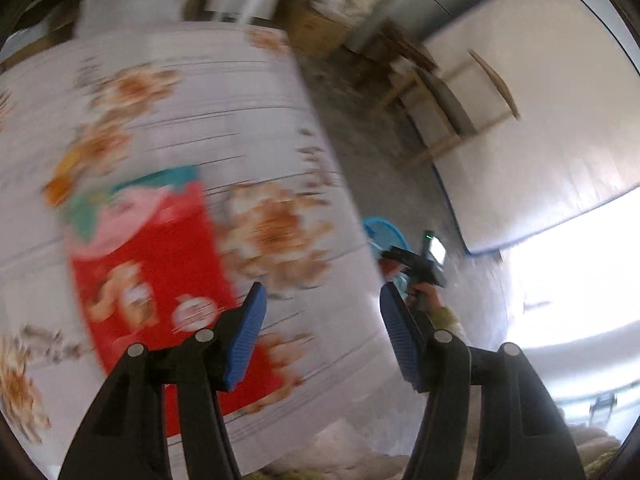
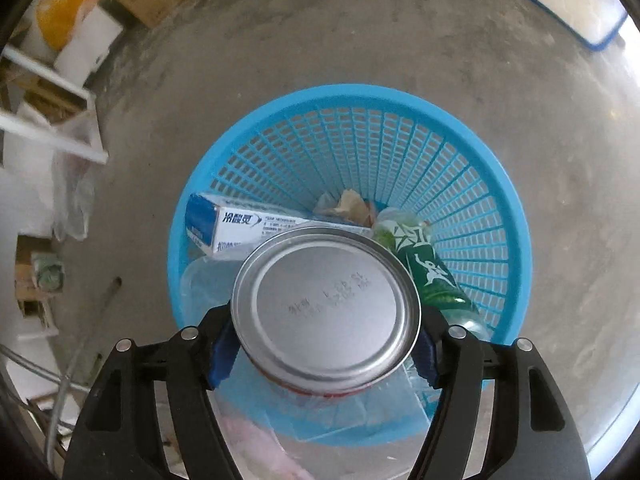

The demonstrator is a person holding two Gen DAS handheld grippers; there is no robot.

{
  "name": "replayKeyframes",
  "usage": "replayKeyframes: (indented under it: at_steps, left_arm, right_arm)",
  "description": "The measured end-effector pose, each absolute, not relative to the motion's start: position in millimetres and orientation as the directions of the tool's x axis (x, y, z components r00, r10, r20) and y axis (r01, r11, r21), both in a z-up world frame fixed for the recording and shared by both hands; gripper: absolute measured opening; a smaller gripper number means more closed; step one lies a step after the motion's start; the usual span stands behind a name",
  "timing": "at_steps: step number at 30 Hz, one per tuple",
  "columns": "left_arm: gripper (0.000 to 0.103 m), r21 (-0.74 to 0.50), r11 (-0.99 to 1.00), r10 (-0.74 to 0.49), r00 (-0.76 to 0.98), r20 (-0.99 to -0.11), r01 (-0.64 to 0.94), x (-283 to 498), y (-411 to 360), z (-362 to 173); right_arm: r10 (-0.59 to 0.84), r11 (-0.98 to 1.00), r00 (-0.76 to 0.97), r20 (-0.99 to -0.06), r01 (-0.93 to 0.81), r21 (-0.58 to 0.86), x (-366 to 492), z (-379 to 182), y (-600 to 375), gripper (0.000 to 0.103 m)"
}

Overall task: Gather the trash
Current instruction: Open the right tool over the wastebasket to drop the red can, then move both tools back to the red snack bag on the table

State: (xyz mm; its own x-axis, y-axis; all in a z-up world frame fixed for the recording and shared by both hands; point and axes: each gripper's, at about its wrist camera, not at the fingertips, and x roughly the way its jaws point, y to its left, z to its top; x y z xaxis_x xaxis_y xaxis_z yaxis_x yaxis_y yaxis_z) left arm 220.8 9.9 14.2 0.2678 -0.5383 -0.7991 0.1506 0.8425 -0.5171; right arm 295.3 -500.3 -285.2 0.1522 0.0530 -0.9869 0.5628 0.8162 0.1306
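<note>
The left gripper [image 1: 320, 336] is spread wide with nothing between its blue pads [image 1: 246, 336]. At nine o'clock a blurred red snack packet [image 1: 160, 280] lies on a floral tablecloth [image 1: 192, 112]. At three o'clock, beyond the right pad, the right gripper [image 1: 420, 268] hangs over a blue basket [image 1: 386, 232] on the concrete floor [image 1: 376, 152].

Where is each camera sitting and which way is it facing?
Left wrist: rides the left gripper, jaws open, looking across a floral tablecloth with a red packet; the person's right hand shows beyond the table edge.
Right wrist: rides the right gripper, looking straight down into the blue basket on the concrete floor; its jaws clamp a can.
Shared: the basket, glimpsed past the table in the left view.
</note>
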Motion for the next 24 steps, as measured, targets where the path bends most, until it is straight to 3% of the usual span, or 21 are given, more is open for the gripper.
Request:
replayKeyframes:
  at_steps: [9, 13, 24]
  left_arm:
    - [0.057, -0.459, 0.872, -0.489, 0.378, -0.786, 0.172, 200.0, 46.6, 21.4]
    - [0.057, -0.459, 0.867, -0.497, 0.388, -0.777, 0.191, 197.7, 51.7, 19.7]
    - [0.057, -0.497, 0.852, -0.518, 0.389, -0.762, 0.163, 194.5, 73.5, 11.9]
  right_arm:
    - [0.060, 0.776, 0.385, -0.921, 0.563, 0.286, 237.0, -197.5, -487.7, 0.072]
    - [0.145, 0.776, 0.373, -0.916, 0.532, 0.339, 218.5, -204.0, -466.6, 0.067]
    - [0.033, 0.850, 0.158, -0.987, 0.515, 0.111, 241.0, -253.6, -441.7, 0.048]
